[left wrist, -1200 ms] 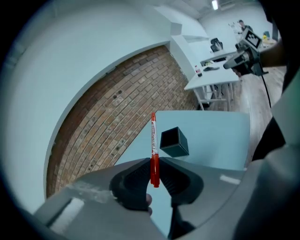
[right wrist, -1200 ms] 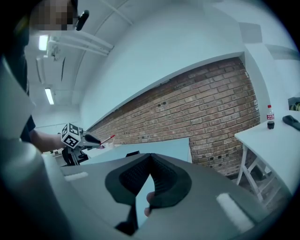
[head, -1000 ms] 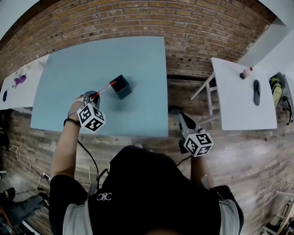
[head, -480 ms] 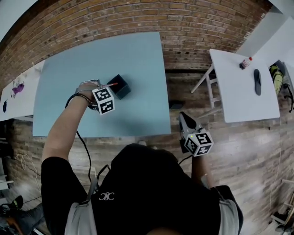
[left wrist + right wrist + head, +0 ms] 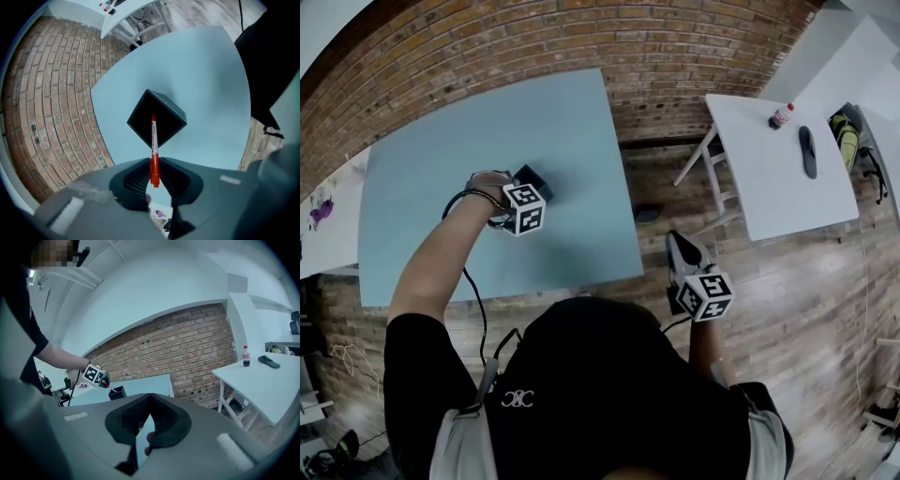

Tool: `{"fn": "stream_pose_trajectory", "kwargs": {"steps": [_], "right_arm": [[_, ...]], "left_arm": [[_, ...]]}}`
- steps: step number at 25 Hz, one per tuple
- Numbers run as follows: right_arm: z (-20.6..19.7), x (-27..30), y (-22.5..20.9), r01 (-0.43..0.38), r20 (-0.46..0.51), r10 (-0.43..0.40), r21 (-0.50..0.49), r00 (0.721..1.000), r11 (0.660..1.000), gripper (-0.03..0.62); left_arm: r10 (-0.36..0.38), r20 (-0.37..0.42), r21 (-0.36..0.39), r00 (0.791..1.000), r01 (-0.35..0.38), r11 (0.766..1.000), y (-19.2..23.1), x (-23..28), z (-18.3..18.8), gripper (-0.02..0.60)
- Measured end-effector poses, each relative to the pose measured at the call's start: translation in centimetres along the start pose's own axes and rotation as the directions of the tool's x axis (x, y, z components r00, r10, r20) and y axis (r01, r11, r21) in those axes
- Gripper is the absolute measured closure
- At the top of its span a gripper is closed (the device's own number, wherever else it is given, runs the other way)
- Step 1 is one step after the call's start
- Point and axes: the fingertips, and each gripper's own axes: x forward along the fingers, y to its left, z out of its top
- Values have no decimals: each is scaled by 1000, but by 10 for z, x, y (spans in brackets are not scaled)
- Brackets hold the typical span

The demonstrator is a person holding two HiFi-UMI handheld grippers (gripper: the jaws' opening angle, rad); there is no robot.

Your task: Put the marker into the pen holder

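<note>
In the left gripper view, a red and white marker [image 5: 153,140] is pinched by its red end in my left gripper [image 5: 153,164], which is shut on it. Its tip points down into the open mouth of the black square pen holder [image 5: 157,117] on the light blue table [image 5: 206,70]. In the head view, that gripper's marker cube [image 5: 525,208] sits right beside the pen holder [image 5: 534,177] and hides the marker. My right gripper [image 5: 675,242] hangs off the table's near right corner over the floor, shut with nothing in it.
A brick wall [image 5: 581,47] runs behind the table. To the right stands a white table [image 5: 787,187] with a bottle [image 5: 779,114] and a dark flat object [image 5: 806,150]. A white frame [image 5: 703,173] stands between the two tables. Another white table [image 5: 323,234] is at far left.
My left gripper has rolled and moved across the table to the pen holder, bringing the marker from a slant beside the box to point into it. The right gripper has stayed put.
</note>
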Motion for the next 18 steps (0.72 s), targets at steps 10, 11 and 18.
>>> {"fn": "stream_pose_trajectory", "kwargs": {"steps": [10,11,18], "right_arm": [[3,3,7,16,1,-16,-19,1000,1000,589],[3,3,7,16,-1,-16,-18,1000,1000,589],[7,14,16,-30,-11,29,-46,1000,999,589]], "left_arm": [[-63,59,43,996,60,997,0,9,6,405],[-65,77,21,995,63,998,3,7,5,405],[-20,418,-253,908,138,958,21,-39,-2,442]]}}
